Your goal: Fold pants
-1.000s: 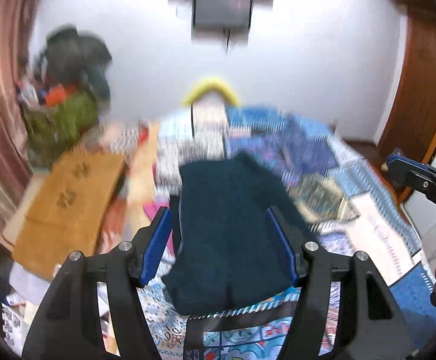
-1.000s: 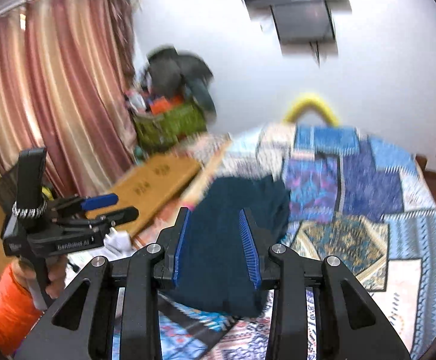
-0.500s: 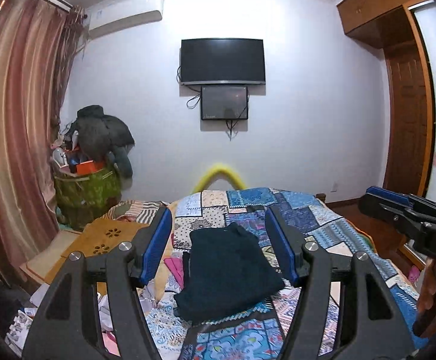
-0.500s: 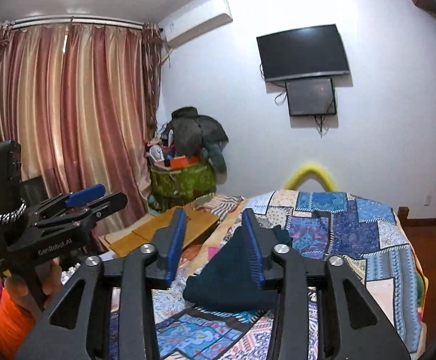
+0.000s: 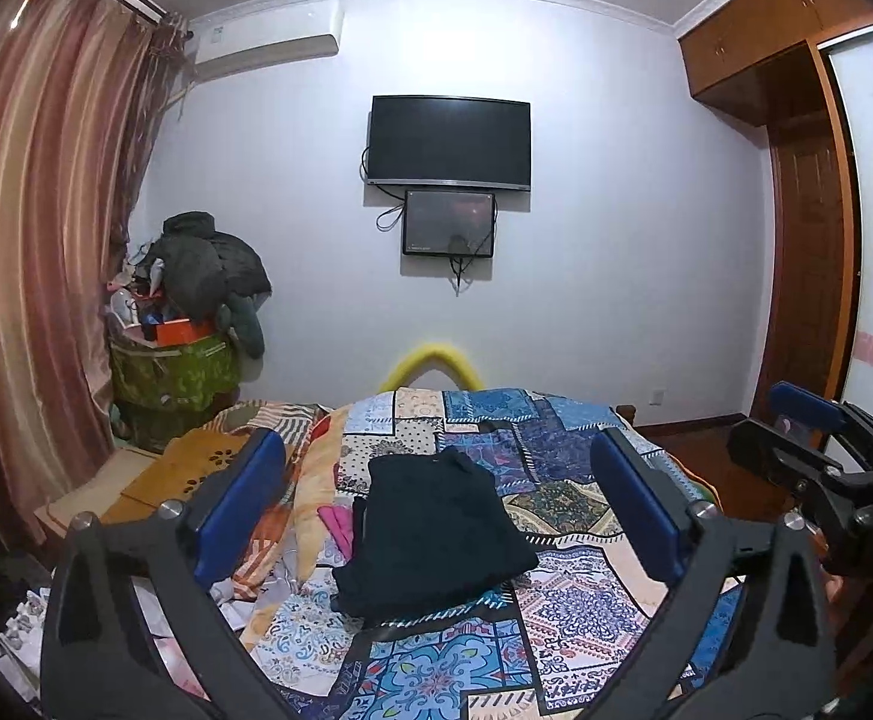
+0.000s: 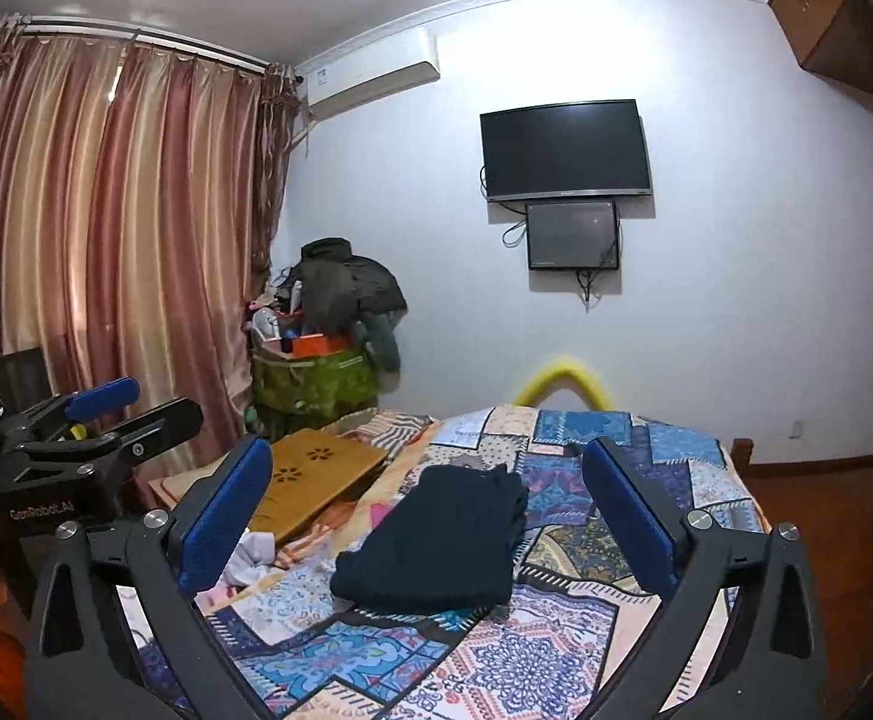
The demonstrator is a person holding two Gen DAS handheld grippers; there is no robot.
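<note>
Both claws stand wide apart and empty, their jaws having just been opening: the left claw (image 5: 436,516) at left, the right claw (image 6: 430,516) at right. Between them, well beyond the pads, the dark navy folded fabric pants (image 5: 430,534) lie on the patchwork-quilted bed (image 5: 562,618). Judged done; a careless claw could snag and spill the loose stack.

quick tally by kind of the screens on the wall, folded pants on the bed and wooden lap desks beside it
screens on the wall: 2, a tv and a smaller screen under it
folded pants: 1
wooden lap desks: 1
total: 4
</note>
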